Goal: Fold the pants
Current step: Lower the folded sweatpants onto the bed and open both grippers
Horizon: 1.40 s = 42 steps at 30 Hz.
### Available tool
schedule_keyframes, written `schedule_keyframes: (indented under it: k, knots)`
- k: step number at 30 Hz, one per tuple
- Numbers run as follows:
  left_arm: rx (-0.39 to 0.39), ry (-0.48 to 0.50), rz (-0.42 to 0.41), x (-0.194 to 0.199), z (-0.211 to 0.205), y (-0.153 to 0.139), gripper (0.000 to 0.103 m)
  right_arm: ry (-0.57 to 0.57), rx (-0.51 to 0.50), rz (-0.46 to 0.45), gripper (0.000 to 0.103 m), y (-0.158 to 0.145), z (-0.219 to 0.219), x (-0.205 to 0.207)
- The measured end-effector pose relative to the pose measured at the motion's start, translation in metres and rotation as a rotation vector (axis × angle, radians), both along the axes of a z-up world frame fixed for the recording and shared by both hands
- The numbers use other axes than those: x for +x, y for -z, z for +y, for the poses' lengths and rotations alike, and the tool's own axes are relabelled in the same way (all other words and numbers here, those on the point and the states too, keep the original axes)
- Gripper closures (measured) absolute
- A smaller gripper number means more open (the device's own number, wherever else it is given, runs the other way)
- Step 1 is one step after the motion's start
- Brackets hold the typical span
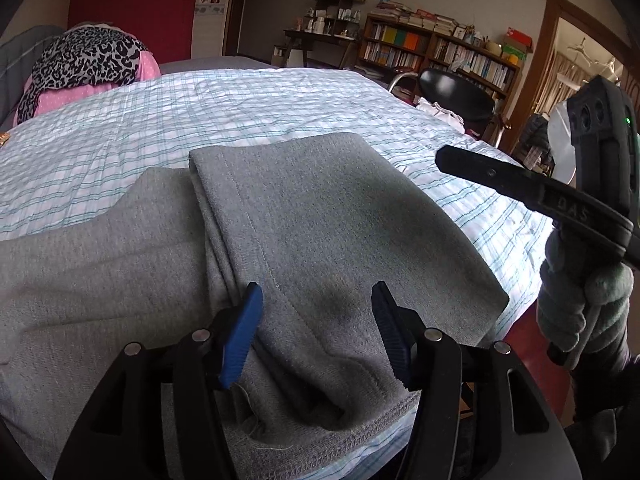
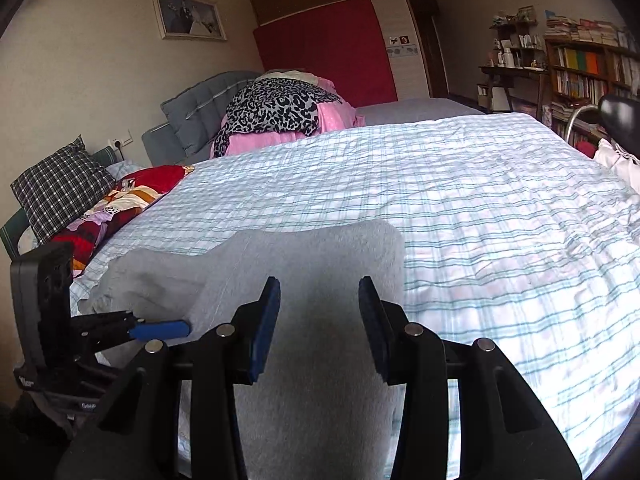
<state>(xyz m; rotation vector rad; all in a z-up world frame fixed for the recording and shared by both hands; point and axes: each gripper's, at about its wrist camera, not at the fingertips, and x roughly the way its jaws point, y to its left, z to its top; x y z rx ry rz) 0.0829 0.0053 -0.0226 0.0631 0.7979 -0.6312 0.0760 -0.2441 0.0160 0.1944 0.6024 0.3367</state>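
Grey sweatpants [image 1: 304, 232] lie on the near part of the bed, one leg part folded over the rest, the stitched hem at the near edge. My left gripper [image 1: 316, 304] is open just above the pants near the hem, holding nothing. My right gripper [image 2: 319, 300] is open above the pants [image 2: 316, 320], empty. The right gripper's body shows at the right of the left wrist view [image 1: 560, 196]. The left gripper shows at the lower left of the right wrist view [image 2: 160, 330].
The bed [image 2: 480, 220] has a white and teal striped cover. A leopard-print and pink pile [image 2: 280, 116] and pillows [image 2: 60, 192] sit at its head. A black chair [image 1: 456, 92], bookshelves [image 1: 440, 52] and a doorway [image 1: 560, 80] stand beyond the bed.
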Motion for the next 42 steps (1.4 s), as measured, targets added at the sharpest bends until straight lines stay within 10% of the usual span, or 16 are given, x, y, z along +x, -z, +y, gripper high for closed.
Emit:
schedule_keyframes:
  k: [15,29,42]
  knots:
    - [-0.008,0.017,-0.041,-0.010,0.004,0.014,0.045,0.034,0.004,0.310,0.061,0.040,0.018,0.145]
    - [-0.016,-0.029,-0.066,-0.023,0.026,0.007,0.036,0.065,-0.236,0.146,0.057,0.029,0.055,0.117]
    - [0.020,-0.416,-0.113,-0.027,0.123,-0.012,0.028,-0.129,-0.210,0.087,0.056,0.014,0.127,0.081]
